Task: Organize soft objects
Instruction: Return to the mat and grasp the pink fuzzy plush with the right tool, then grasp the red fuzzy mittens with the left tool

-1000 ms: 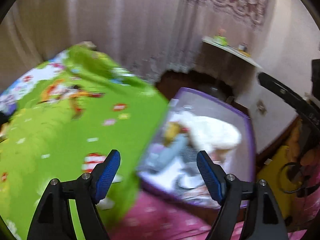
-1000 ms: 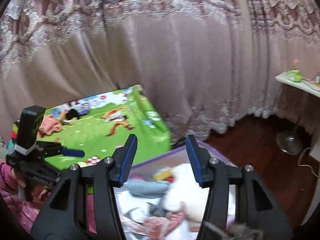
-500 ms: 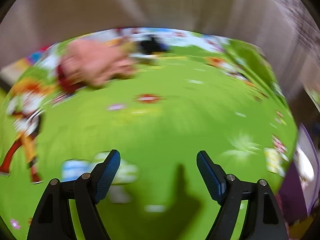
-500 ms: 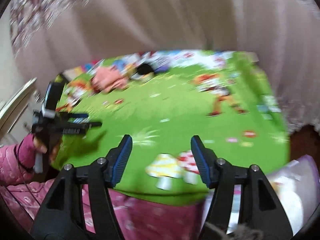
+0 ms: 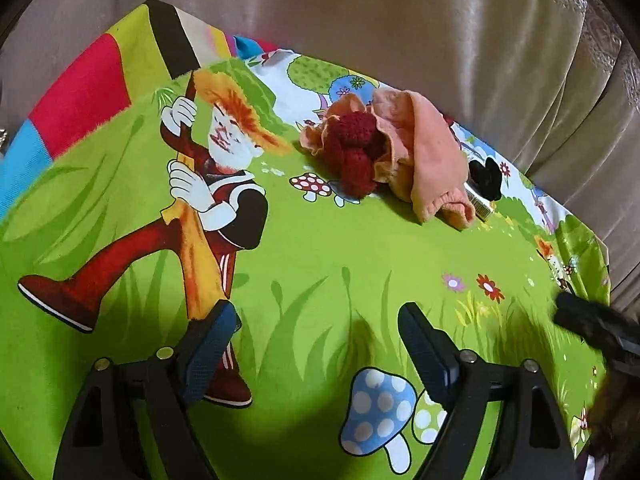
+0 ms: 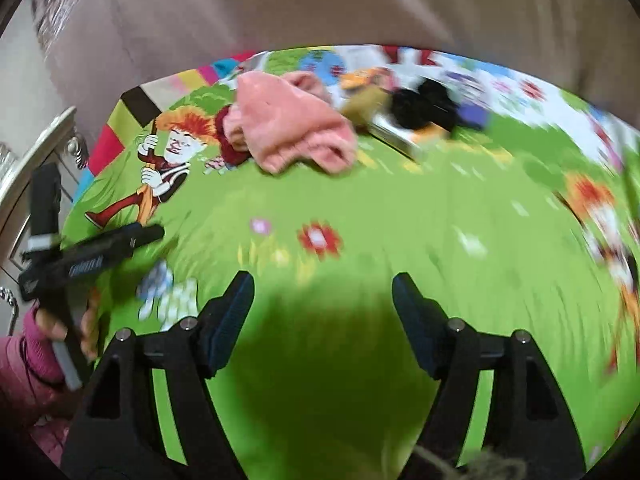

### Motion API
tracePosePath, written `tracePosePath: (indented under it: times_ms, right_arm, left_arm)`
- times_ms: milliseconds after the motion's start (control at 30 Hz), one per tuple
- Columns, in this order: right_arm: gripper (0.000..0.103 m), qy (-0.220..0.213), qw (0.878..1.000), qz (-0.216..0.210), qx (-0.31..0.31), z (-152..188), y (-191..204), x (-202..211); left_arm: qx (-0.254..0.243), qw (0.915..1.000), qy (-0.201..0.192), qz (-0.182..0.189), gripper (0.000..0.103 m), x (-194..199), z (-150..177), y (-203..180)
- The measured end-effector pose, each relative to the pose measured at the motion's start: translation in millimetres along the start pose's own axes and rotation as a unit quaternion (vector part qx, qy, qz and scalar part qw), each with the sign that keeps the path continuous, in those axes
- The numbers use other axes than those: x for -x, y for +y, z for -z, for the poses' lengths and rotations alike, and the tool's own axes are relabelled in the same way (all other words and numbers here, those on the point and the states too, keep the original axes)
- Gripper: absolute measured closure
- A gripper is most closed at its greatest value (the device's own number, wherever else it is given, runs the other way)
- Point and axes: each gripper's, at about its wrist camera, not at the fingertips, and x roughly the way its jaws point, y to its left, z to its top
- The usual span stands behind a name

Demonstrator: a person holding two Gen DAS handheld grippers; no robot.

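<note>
A pink fuzzy garment (image 5: pixel 424 148) (image 6: pixel 288 128) lies crumpled at the far side of the green cartoon mat (image 5: pixel 320 248) (image 6: pixel 400 208). A dark red woolly piece (image 5: pixel 354 148) is tucked into its left side. Beside it on the right sit a black fluffy object (image 5: pixel 486 174) (image 6: pixel 424 110) and a small metallic item (image 5: pixel 478 204). My left gripper (image 5: pixel 316 340) hovers over the near part of the mat, its jaws opening with nothing between them. My right gripper (image 6: pixel 322 312) also hangs above the mat, jaws opening and empty, well short of the garment.
Beige curtains (image 5: pixel 400 20) hang behind the mat. A person's hand in a pink sleeve (image 6: pixel 24 364) holds the left gripper's handle at the right wrist view's left edge. A silver-trimmed cabinet (image 6: pixel 36 160) stands left of the mat.
Both grippers swung away from the purple bin of soft items to the green mat and dropped lower. The pink garment came into view. The right jaws widened.
</note>
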Motion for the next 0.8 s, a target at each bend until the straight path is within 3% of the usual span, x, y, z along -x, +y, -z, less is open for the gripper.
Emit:
tracePosePath:
  times_ms: [100, 300, 367, 467, 500, 533, 567, 600, 800]
  right_arm:
    - [0.027, 0.006, 0.999, -0.029, 0.043, -40.7, 8.4, -33.4]
    - [0.019, 0.014, 0.994, -0.053, 0.095, -131.3, 26.9, -94.0]
    - [0.015, 0.023, 0.993, -0.045, 0.105, -151.1, 33.5, -112.3]
    - [0.014, 0.072, 0.989, -0.041, 0.125, -160.9, 44.3, -141.4]
    - [0.017, 0.081, 0.987, -0.036, 0.133, -157.1, 47.0, -145.1]
    - [0.042, 0.081, 0.985, -0.036, 0.145, -149.7, 50.9, -143.9]
    - [0.08, 0.072, 0.984, -0.043, 0.156, -140.5, 54.7, -138.4]
    - [0.086, 0.064, 0.984, -0.041, 0.159, -130.7, 56.3, -130.5]
    - [0.088, -0.006, 0.993, -0.055, 0.106, -51.2, 41.4, -43.8]
  left_arm:
    - [-0.008, 0.9999, 0.005, 0.006, 0.01, -2.4, -0.4, -2.5]
    - [-0.01, 0.9998, 0.006, 0.015, 0.006, -4.7, -0.8, -2.6]
    - [-0.004, 0.9997, 0.004, 0.024, 0.006, -3.3, -0.9, 0.2]
    - [0.003, 0.9994, 0.001, 0.033, 0.006, -2.3, -1.1, 3.1]
    - [0.004, 0.9994, 0.001, 0.034, 0.006, -2.1, -1.1, 3.1]
    - [0.004, 0.9994, 0.001, 0.034, 0.006, -2.4, -1.4, 3.2]
    - [0.004, 0.9994, 0.001, 0.034, 0.006, -1.5, -1.2, 2.7]
    - [0.004, 0.9994, 0.001, 0.035, 0.005, -1.6, -1.0, 2.5]
    - [-0.002, 0.9996, 0.004, 0.03, 0.003, -1.2, -0.6, -0.4]
